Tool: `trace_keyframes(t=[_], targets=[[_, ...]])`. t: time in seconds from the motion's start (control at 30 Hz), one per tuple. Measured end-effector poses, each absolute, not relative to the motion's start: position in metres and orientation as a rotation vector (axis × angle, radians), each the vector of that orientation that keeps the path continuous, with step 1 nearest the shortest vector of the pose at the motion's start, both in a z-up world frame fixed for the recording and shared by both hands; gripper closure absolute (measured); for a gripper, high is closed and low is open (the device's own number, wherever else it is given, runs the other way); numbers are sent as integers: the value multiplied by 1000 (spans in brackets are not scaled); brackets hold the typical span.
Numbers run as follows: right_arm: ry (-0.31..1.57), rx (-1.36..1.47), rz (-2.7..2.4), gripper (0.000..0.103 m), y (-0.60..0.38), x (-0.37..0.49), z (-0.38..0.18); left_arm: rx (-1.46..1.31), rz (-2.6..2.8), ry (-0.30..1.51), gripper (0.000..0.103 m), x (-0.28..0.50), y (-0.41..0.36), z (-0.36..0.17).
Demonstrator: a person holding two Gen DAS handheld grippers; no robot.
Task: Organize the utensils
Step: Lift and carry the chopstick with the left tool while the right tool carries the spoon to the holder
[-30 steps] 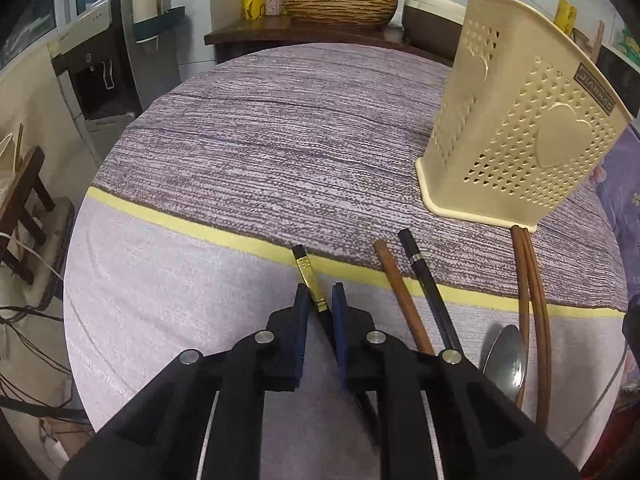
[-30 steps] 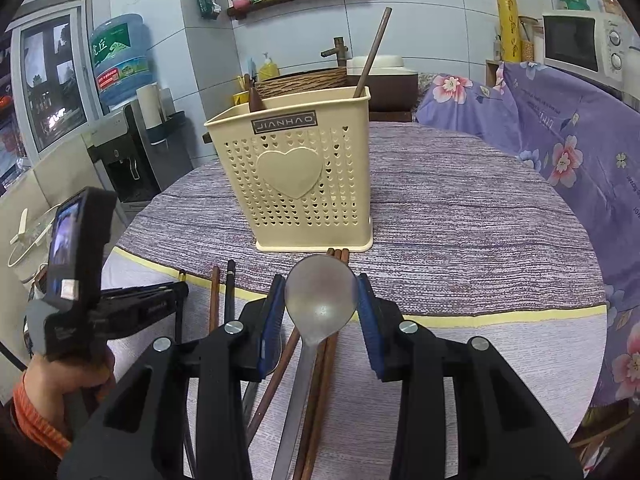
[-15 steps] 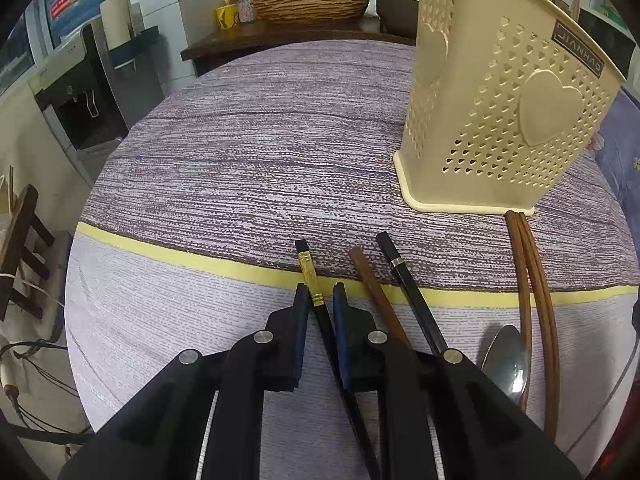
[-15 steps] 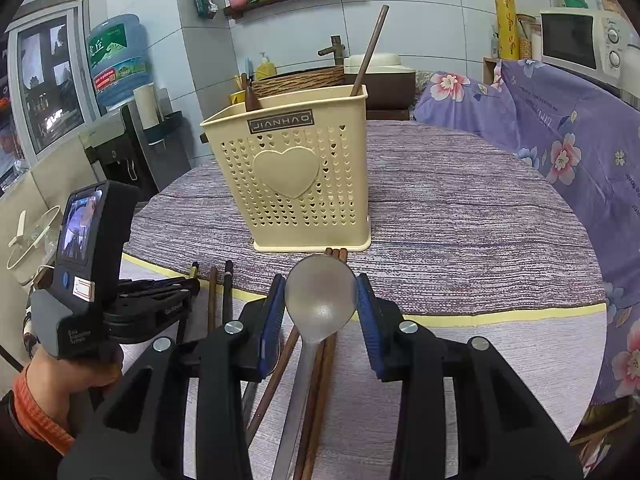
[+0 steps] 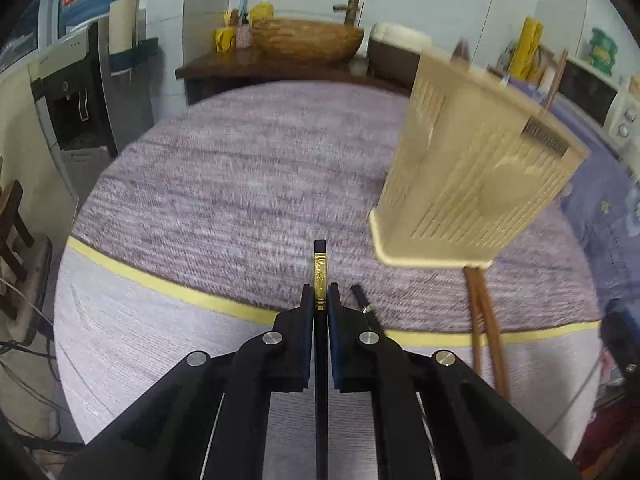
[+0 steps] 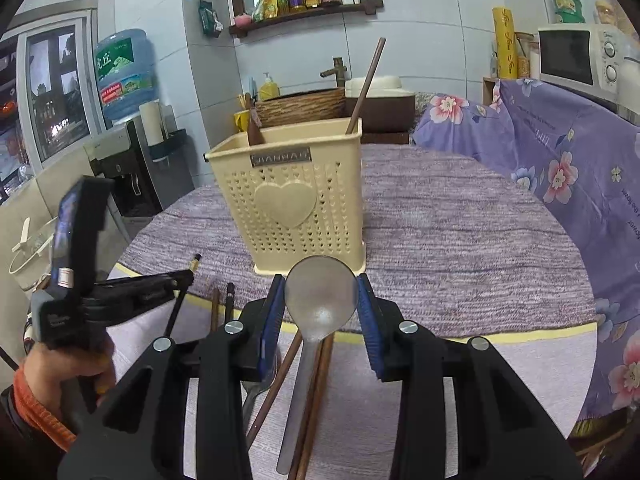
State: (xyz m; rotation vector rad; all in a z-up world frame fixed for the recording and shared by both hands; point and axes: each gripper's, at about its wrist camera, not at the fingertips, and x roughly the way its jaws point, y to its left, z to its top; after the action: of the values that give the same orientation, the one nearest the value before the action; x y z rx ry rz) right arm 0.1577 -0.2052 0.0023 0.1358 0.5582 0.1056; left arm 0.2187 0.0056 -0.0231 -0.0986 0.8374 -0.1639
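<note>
My left gripper (image 5: pixel 320 300) is shut on a black chopstick with a gold band (image 5: pixel 320 276) and holds it lifted off the table; it shows in the right wrist view (image 6: pixel 188 280) at the left. The cream perforated utensil holder (image 5: pixel 476 184) (image 6: pixel 296 204) stands ahead to the right, with a brown chopstick (image 6: pixel 366 84) and another utensil in it. My right gripper (image 6: pixel 320 300) is shut on a metal spoon (image 6: pixel 320 300), its bowl between the pads.
Brown chopsticks (image 5: pixel 484 320) (image 6: pixel 316 392), one more brown chopstick (image 6: pixel 215 312) and a black chopstick (image 5: pixel 362 304) (image 6: pixel 229 304) lie on the purple tablecloth (image 5: pixel 240 184). Another spoon (image 6: pixel 260 384) lies under my right gripper. A floral-covered seat (image 6: pixel 560 160) is at the right.
My left gripper has closed on the gold-banded chopstick and lifted it off the cloth, tilting up. My right gripper still holds the spoon in place.
</note>
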Motion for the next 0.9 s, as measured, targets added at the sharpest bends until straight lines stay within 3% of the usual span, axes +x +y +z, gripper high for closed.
trace_keyframes(t=[0.43, 0.9], targets=[[468, 123, 132, 67, -214, 151, 42, -129, -209, 559, 95, 179, 28, 73], [476, 100, 125, 67, -210, 154, 45, -155, -221, 521, 95, 179, 39, 80]])
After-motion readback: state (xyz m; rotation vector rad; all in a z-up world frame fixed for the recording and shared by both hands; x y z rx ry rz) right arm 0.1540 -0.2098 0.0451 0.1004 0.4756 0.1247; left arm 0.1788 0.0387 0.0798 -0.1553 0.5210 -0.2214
